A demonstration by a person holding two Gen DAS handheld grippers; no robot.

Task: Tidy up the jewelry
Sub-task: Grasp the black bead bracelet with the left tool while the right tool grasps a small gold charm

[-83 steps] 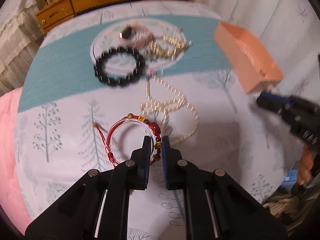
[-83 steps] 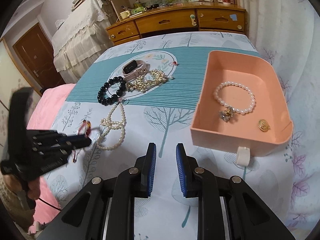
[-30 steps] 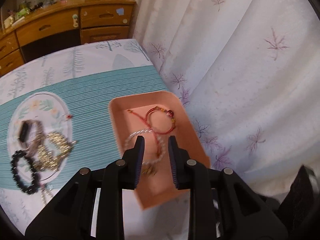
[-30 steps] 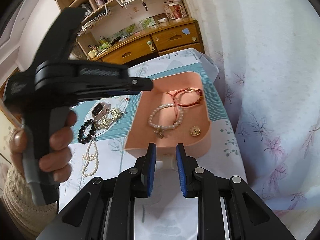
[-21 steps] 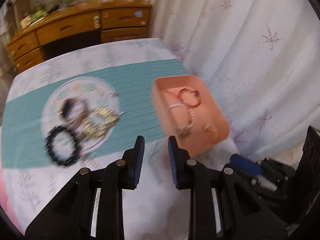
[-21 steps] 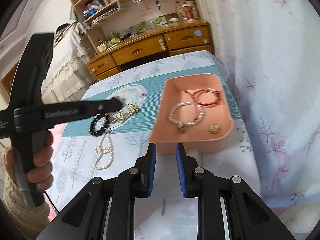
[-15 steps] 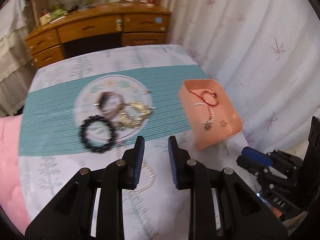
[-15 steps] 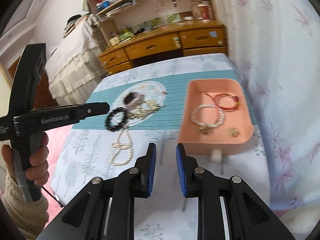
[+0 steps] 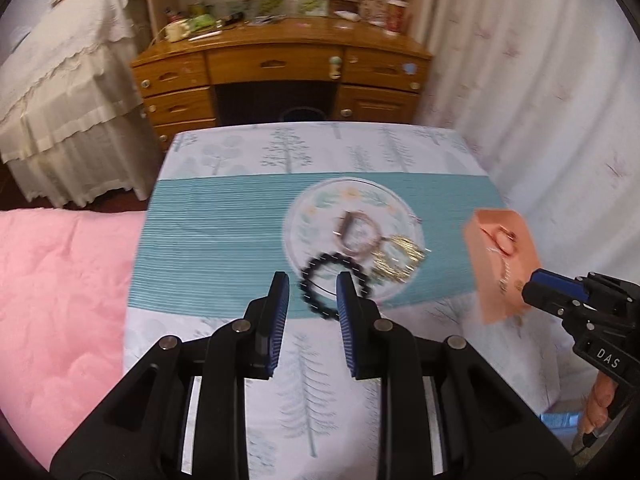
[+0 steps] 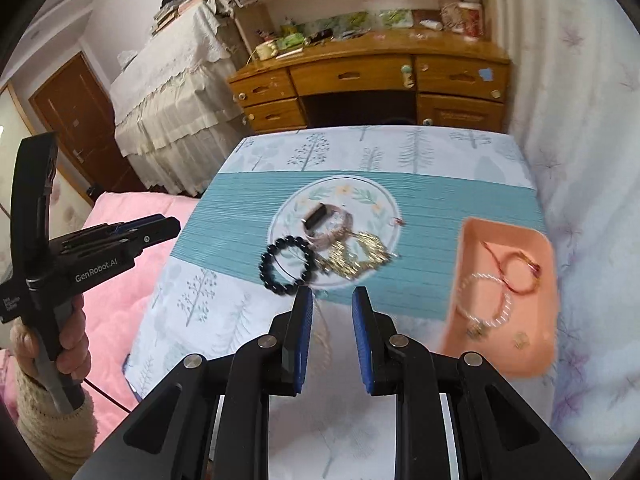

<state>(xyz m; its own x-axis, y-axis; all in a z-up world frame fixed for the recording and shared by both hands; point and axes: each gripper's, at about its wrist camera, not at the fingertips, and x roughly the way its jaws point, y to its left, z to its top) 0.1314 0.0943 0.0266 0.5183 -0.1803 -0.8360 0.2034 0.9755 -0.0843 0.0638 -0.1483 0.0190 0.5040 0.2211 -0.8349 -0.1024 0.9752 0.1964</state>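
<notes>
My left gripper (image 9: 313, 280) hangs open and empty above the table, in front of a black bead bracelet (image 9: 332, 257), a gold chain (image 9: 400, 258) and a pink-strapped watch (image 9: 356, 232). My right gripper (image 10: 333, 294) is also open and empty, above the same black bracelet (image 10: 267, 268) and gold chain (image 10: 356, 258). A pearl necklace (image 10: 324, 332) shows partly between its fingers. To the right, the pink tray (image 10: 508, 360) holds a red cord bracelet (image 10: 520, 291), a pearl bracelet (image 10: 486, 275) and a gold charm (image 10: 520, 340).
A tree-print cloth with a teal runner (image 10: 440, 204) covers the table. A wooden desk (image 10: 360, 76) stands behind it and a flowered curtain (image 10: 580, 160) hangs on the right. A pink quilt (image 9: 60, 300) lies to the left, and a hand (image 10: 60, 356) grips the left tool.
The red cord bracelet, once in my left gripper, now lies in the tray. Both grippers have drawn back and risen; the left one has swung left from the tray toward the jewellery pile.
</notes>
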